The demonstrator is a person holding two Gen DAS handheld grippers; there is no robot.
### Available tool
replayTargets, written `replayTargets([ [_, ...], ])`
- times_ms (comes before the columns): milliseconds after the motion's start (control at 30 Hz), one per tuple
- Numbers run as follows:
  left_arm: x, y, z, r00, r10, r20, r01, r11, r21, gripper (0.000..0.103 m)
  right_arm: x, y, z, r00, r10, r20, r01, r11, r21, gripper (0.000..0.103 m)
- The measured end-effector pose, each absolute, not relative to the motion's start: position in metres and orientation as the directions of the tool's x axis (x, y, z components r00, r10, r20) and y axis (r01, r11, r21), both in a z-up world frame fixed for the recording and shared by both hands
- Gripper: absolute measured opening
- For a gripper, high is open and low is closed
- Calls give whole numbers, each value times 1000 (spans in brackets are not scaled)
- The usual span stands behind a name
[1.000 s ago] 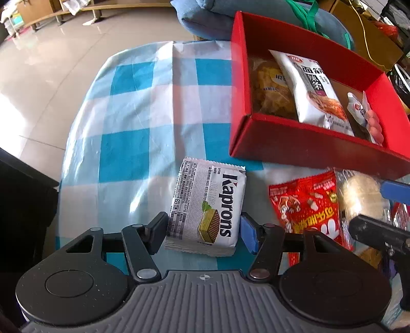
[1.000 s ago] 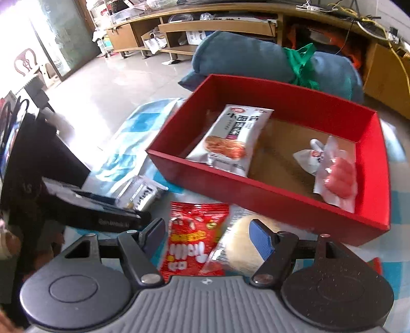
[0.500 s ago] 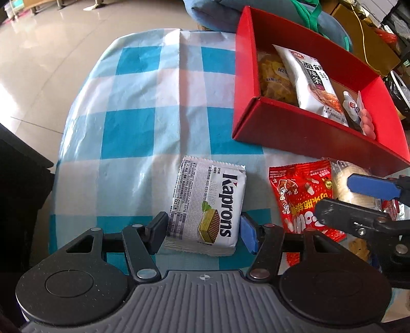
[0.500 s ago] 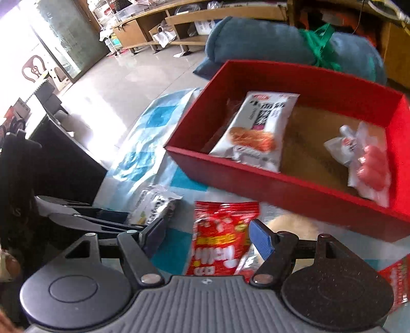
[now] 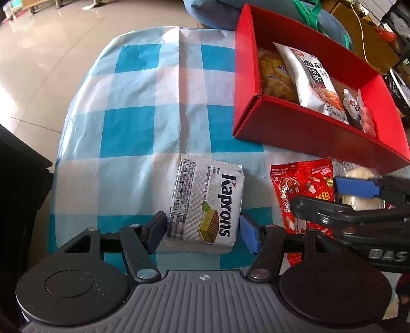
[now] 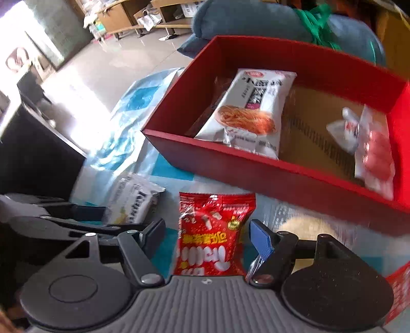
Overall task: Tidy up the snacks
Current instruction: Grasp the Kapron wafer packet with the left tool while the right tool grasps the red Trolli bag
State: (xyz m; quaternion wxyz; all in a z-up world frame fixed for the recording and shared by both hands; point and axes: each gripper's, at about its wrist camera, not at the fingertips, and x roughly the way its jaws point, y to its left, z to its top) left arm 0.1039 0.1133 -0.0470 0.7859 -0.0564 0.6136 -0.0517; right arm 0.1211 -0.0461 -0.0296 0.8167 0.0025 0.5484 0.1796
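Observation:
A white Kaprons wafer pack point(image 5: 205, 205) lies on the blue-checked cloth, between the fingers of my open left gripper point(image 5: 202, 230), whose pads stand at its two sides. A red snack packet point(image 6: 212, 230) lies between the fingers of my open right gripper point(image 6: 207, 233); it also shows in the left wrist view point(image 5: 299, 184). The red box point(image 5: 294, 133) stands behind and holds a white noodle-snack bag point(image 6: 251, 110), a yellow chip bag point(image 5: 274, 76) and a small pink-and-white pack point(image 6: 371, 143).
A clear-wrapped round white bun point(image 6: 305, 225) lies right of the red packet, in front of the box wall. A blue cushion point(image 6: 256, 20) sits behind the box. A black cabinet point(image 6: 33, 153) stands left of the table edge.
My right gripper has moved left, from over the bun to straddle the red packet. My left gripper has stayed around the Kaprons pack, with the view slightly raised.

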Motion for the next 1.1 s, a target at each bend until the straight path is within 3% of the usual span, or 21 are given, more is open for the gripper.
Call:
replayTargets([
  [167, 102, 114, -48, 249, -144, -958, 7, 989, -147, 70, 121, -38, -40, 366, 223, -903, -312, 944, 106, 56],
  [267, 102, 113, -50, 248, -77, -966, 3, 997, -79, 80, 120, -32, -42, 377, 206, -903, -332, 940, 76, 54],
  [400, 106, 117, -54, 233, -71, -970, -13, 997, -76, 88, 121, -34, -41, 378, 220, -899, -341, 936, 86, 50],
  [467, 108, 122, -54, 225, -100, -969, -35, 993, -110, 90, 119, -36, -39, 376, 231, -897, -343, 934, 97, 43],
  [633, 111, 126, -51, 250, -101, -963, -42, 993, -115, 90, 118, -46, -37, 329, 311, -891, -316, 926, 207, 44],
  [733, 114, 122, -51, 267, -82, -960, -27, 995, -92, 83, 115, -42, -33, 344, 303, -889, -337, 923, 185, 58],
  [867, 114, 117, -53, 278, -53, -959, -19, 998, -61, 80, 113, -37, -33, 331, 312, -891, -375, 910, 179, 69],
  [967, 114, 116, -50, 291, -43, -956, -28, 998, -53, 67, 109, -28, -38, 321, 304, -897, -413, 897, 156, 69],
  [1033, 114, 118, -50, 295, -48, -954, -35, 997, -61, 66, 107, -19, -46, 342, 263, -902, -435, 895, 96, 69],
  [1100, 113, 118, -50, 294, -51, -954, -36, 997, -65, 66, 104, -11, -49, 379, 223, -898, -457, 889, 28, 62],
])
